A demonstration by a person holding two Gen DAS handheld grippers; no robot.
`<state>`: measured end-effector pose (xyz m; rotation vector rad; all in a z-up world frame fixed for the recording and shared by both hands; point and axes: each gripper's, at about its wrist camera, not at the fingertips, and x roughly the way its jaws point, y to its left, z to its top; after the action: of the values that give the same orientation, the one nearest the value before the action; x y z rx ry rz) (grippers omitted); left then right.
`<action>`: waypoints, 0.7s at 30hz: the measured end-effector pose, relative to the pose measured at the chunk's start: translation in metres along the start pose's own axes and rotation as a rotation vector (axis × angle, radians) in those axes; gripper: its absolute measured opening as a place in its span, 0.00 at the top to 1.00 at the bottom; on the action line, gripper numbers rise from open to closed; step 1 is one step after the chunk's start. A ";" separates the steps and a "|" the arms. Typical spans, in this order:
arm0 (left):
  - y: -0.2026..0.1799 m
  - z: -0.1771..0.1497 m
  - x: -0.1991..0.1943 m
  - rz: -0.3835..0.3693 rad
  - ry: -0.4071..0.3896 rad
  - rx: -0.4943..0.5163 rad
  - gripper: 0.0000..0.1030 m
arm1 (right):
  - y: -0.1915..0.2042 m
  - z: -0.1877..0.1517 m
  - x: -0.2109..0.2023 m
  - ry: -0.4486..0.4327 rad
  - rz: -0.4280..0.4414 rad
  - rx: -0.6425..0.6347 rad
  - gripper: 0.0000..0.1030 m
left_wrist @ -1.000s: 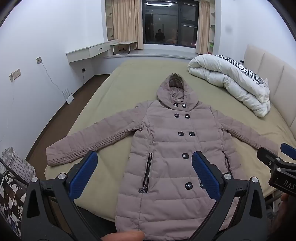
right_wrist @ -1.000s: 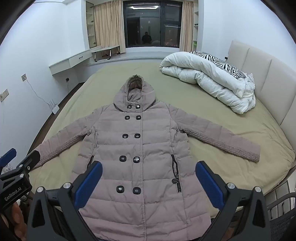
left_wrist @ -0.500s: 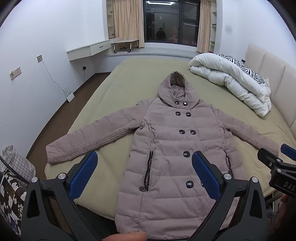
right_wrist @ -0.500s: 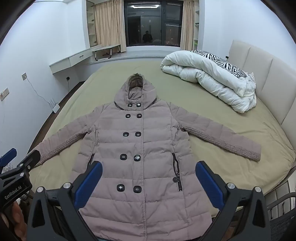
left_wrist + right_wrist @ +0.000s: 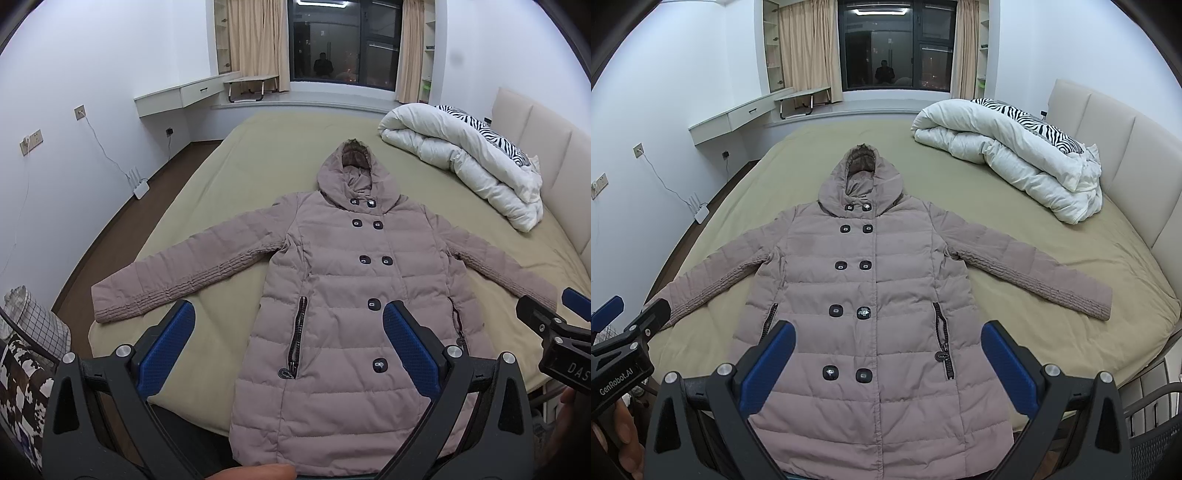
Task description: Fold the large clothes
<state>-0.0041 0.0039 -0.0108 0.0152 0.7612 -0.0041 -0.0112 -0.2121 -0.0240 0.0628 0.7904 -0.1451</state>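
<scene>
A long mauve puffer coat (image 5: 340, 280) with a hood and dark buttons lies face up and spread flat on the bed, both sleeves out to the sides; it also shows in the right wrist view (image 5: 864, 288). My left gripper (image 5: 288, 325) is open and empty, held above the coat's hem near the bed's front edge. My right gripper (image 5: 886, 347) is open and empty, above the lower part of the coat. Each gripper shows at the edge of the other's view: the right one (image 5: 554, 325) and the left one (image 5: 628, 325).
The bed (image 5: 229, 177) has an olive sheet. A rolled white duvet (image 5: 1008, 158) with a zebra pillow lies at the far right by the headboard (image 5: 1108, 147). A basket (image 5: 33, 325) stands on the floor at left. A wall desk (image 5: 177, 98) and window are at the back.
Both views have shifted slightly, so the coat sits a little higher and farther in frame. The grippers stay open and the coat has not moved.
</scene>
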 end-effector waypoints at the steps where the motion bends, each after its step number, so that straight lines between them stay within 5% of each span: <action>1: 0.000 0.000 0.000 0.001 0.001 0.001 0.00 | 0.000 0.000 0.000 0.000 0.000 0.000 0.00; 21: 0.001 0.000 0.002 0.000 0.005 -0.002 0.00 | 0.000 -0.001 0.002 0.002 -0.001 -0.002 0.00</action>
<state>-0.0028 0.0052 -0.0124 0.0132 0.7663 -0.0037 -0.0105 -0.2127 -0.0260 0.0610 0.7929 -0.1456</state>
